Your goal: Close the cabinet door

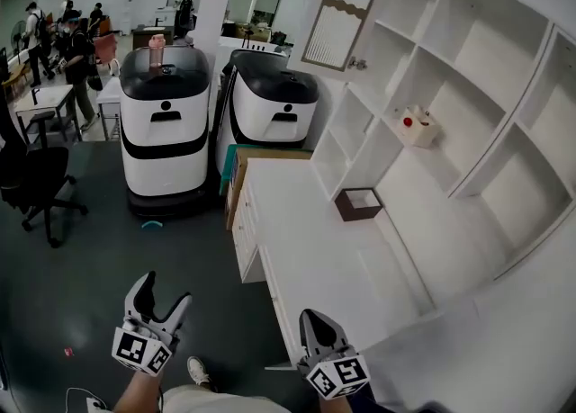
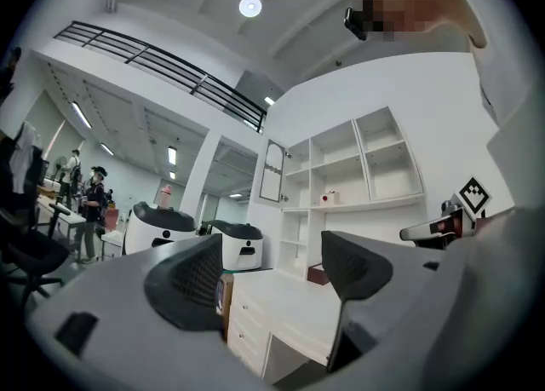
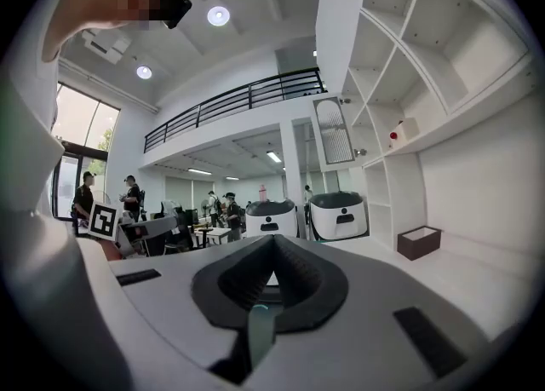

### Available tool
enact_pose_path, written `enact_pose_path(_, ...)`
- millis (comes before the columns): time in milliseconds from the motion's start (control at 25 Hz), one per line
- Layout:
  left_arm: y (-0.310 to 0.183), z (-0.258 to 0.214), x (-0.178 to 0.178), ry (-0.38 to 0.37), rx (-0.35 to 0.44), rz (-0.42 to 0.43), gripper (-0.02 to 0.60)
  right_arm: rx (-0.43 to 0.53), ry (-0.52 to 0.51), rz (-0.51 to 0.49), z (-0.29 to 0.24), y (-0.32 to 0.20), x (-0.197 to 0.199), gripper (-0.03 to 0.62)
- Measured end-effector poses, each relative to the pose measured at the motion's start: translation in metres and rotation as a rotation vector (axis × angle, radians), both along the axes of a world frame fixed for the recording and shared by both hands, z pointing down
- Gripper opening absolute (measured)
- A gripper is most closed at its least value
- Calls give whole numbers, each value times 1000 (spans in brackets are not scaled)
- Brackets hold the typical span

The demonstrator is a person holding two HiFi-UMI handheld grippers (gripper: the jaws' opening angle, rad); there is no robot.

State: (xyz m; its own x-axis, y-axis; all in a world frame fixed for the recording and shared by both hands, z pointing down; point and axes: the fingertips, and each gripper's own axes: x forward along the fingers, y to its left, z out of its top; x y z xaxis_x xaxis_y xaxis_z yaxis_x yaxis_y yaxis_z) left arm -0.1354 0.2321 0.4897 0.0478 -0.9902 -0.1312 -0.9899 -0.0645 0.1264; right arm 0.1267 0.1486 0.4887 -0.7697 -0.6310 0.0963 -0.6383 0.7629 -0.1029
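- My left hand-held gripper sits at the lower left of the head view, over the dark floor. Its jaws are spread wide with nothing between them.
- My right hand-held gripper is at the bottom centre, by the near corner of the white worktop. Its jaws are pressed together at the tips and hold nothing.
- The cabinet door is at the top centre of the head view. It stands swung open from the top left corner of the white shelf unit, well apart from both grippers.
- A small brown box stands on the worktop against the foot of the shelf unit.
- A small white box with a red spot sits in a middle compartment; what it is I cannot make out.
- Two white and black machines stand side by side on the floor, left of the shelf unit.
- A black office chair is at the left edge, and several people stand by desks in the upper left.
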Motion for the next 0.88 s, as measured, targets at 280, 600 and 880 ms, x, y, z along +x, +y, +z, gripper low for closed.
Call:
enact_pose_path(280,-70,-1,-51,2,-19,86,345,8,16,55,-15,-65,-56,-3)
enact_pose_path(600,-166,-9,-88,-26,-27,95,345,68,-32,91,-29,-176,-91,-3)
enact_pose_path(880,-328,-50,-88,-110,6,130,345,134,-91,135,-42,-305,-90,-3)
